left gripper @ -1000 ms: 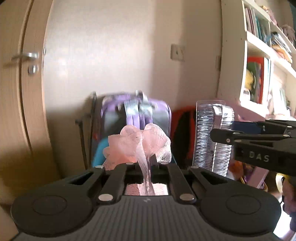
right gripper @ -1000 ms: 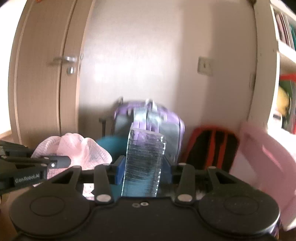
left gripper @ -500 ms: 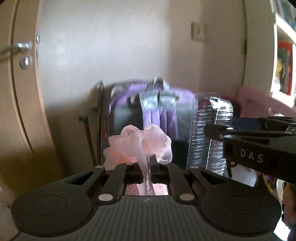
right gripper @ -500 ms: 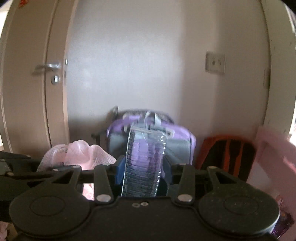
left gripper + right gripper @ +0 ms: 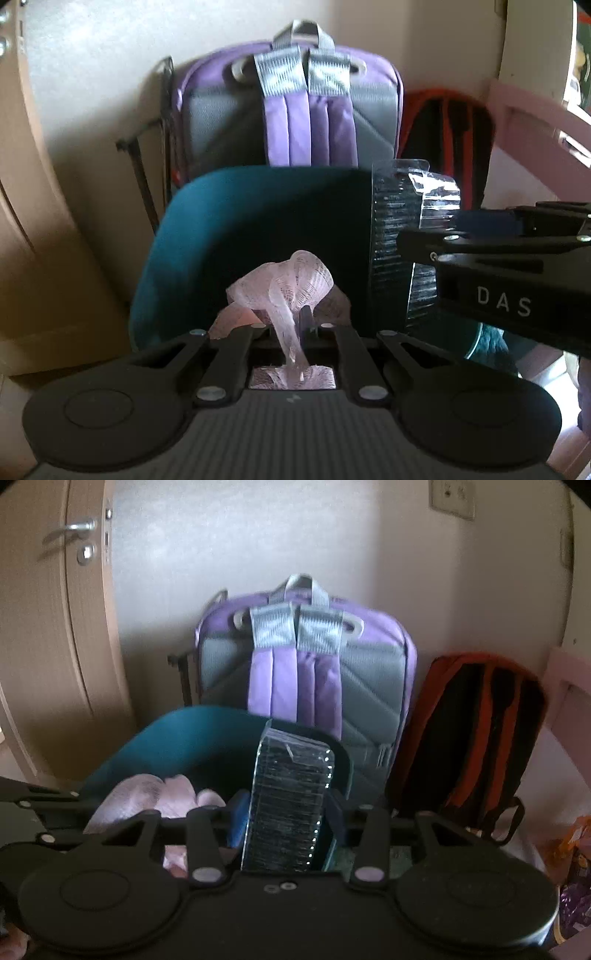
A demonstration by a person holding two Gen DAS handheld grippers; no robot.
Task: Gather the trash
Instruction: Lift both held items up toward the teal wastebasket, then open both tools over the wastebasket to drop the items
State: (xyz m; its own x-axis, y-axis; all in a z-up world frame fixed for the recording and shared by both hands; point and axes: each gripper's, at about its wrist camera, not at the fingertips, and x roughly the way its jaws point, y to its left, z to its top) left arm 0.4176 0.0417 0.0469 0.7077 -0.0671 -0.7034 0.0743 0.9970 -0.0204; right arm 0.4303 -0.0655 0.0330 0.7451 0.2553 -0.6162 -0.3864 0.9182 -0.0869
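Teal bin [image 5: 207, 236] open below both loads; drop not yet done. Left gripper [image 5: 295, 328] clamped on pink mesh netting [image 5: 291, 284], soft, bunched. Right gripper [image 5: 286, 808], jaws just eased wider, ribbed clear plastic tray [image 5: 291, 797] upright between them, over bin mouth.

Pink mesh [image 5: 291, 291], teal bin [image 5: 221, 229], purple-grey backpack [image 5: 295, 110].

Pink mesh netting [image 5: 291, 284], soft and open-weave; clear ribbed plastic container [image 5: 291, 805], glossy; purple backpack [image 5: 295, 110], matt woven cloth; teal bin [image 5: 207, 229], smooth plastic.
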